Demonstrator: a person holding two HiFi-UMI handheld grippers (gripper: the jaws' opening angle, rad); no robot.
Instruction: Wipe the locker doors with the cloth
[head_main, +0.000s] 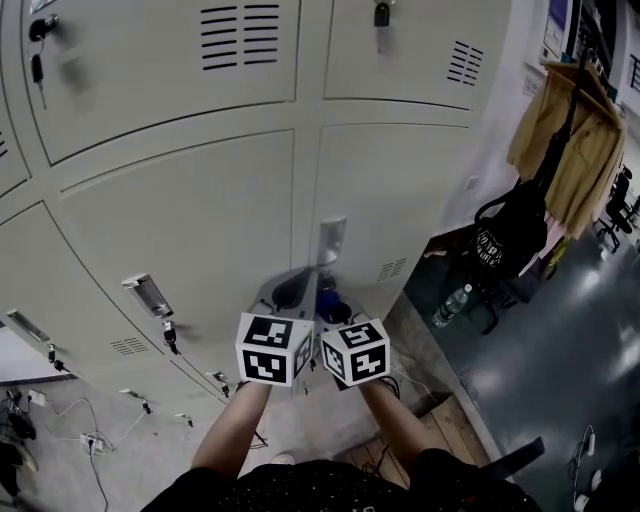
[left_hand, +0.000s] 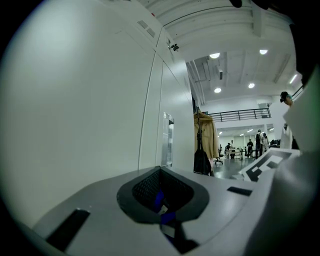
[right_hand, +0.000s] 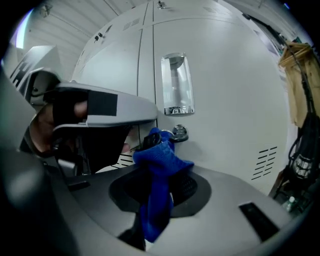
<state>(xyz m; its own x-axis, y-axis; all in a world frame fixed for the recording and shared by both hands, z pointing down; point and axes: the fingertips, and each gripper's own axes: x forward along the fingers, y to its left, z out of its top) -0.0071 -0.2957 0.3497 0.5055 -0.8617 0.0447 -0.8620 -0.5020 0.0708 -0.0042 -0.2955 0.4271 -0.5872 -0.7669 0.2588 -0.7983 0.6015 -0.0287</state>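
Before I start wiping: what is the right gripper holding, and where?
The blue cloth, clamped mid-length in the right gripper; a bunched end sticks out forward.

You are holding the left gripper (head_main: 285, 295) just left of the right gripper (head_main: 335, 305), both facing the lockers (head_main: 200, 220). The cloth (right_hand: 157, 200) is sitting between the right jaws, near a lock (right_hand: 179, 132) below a handle (right_hand: 176, 85). A coat (head_main: 580, 150) is hanging right of the lockers, above a bag (head_main: 510, 240).

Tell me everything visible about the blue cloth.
The cloth is bright blue, with a soft, nubby weave like microfibre. It is bunched into a crumpled strip, pinched between the closed jaws of the right gripper, its loose end sticking up toward the locker door, near the lock. A blue sliver in the jaws of the left gripper may be the same cloth.
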